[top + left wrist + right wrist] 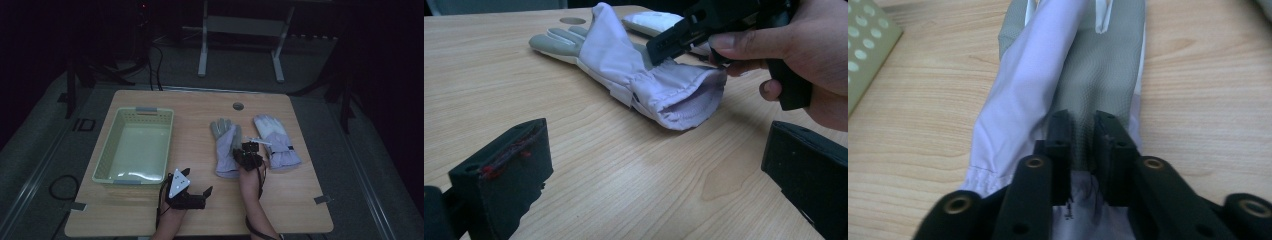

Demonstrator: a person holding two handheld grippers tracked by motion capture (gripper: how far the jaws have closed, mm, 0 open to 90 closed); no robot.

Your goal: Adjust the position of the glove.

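Two pale lilac gloves lie on the wooden table. The nearer glove (226, 145) (634, 75) (1048, 75) lies palm up, grey palm showing, its cuff toward me. A second glove (275, 140) (651, 21) lies to its right. My right gripper (248, 152) (1082, 122) points down over the nearer glove's cuff end, jaws a narrow gap apart, grey fabric showing through the gap and no pinch visible. My left gripper (197, 181) (651, 150) rests low near the table's front, jaws wide open with nothing between them, aimed at the cuff.
A pale green perforated basket (107, 155) (863, 55) stands on the table's left half with nothing in it. A round cable hole (238, 106) sits near the far edge. Bare wood lies between the basket and the gloves. The room beyond is dark.
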